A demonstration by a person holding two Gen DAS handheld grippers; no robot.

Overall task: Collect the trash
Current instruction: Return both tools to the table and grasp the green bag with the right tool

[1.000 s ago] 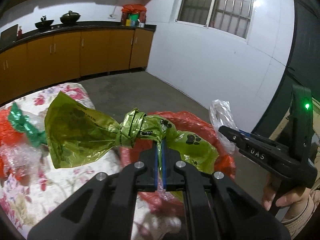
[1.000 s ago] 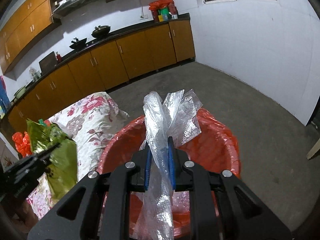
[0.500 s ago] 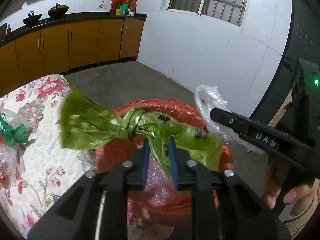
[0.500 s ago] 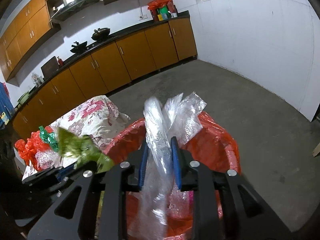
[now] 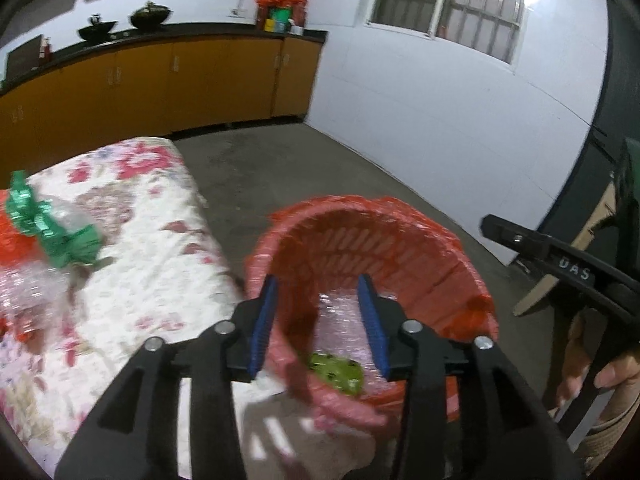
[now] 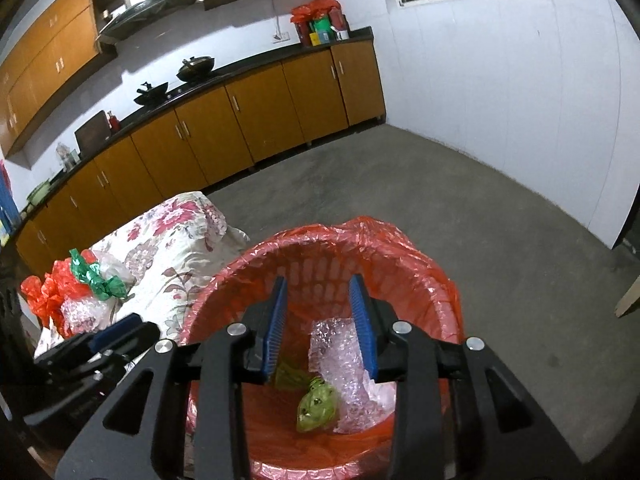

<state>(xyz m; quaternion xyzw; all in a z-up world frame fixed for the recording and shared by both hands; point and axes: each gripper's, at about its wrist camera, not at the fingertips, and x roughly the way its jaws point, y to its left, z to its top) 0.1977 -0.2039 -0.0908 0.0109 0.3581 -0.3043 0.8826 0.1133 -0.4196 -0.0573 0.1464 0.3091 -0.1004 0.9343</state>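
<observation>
While both the left gripper (image 5: 322,322) and right gripper (image 6: 322,322) gape empty, green wrapper (image 6: 316,408) and bubble wrap (image 6: 344,364) lie inside the red bin (image 6: 400,248), frame centre.

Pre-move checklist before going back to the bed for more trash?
1. Left gripper jaws open, nothing between them: ok.
2. Right gripper jaws open, nothing between them: ok.
3. Crumpled yellow-green plastic bag lying inside the red-lined bin: ok.
4. Clear bubble wrap inside the bin, not over the rim: ok.
5. Remaining trash on the floral bedspread: green foil scrap, red plastic, more clear wrap; not ok, still to collect.
6. Path from bin to bedspread free of the other gripper: cannot tell.
</observation>
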